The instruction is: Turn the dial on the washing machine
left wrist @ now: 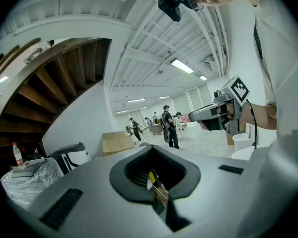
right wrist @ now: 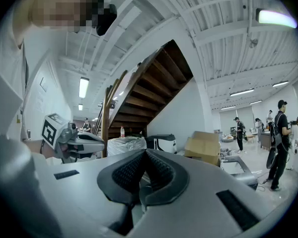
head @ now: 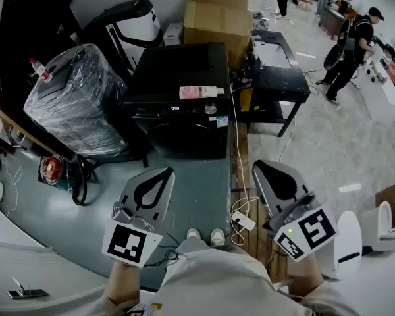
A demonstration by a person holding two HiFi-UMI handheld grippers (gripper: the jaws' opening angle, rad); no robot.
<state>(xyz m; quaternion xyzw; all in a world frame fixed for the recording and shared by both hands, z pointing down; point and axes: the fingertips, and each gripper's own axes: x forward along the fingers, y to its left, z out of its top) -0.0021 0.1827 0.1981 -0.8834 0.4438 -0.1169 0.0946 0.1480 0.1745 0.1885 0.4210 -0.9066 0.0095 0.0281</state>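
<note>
The black washing machine stands on the floor ahead of me, several steps away. Its small silver dial sits on the front control panel, right of a lit display. A pink and white bottle lies on the machine's top. My left gripper and right gripper are held low near my body, well short of the machine. Both are shut with nothing between the pads. The left gripper and right gripper show closed tips in their own views, where the jaws hide the machine.
A plastic-wrapped appliance stands left of the machine, with cardboard boxes behind and a black table to its right. A power strip with cable lies by my feet. People work at the far right.
</note>
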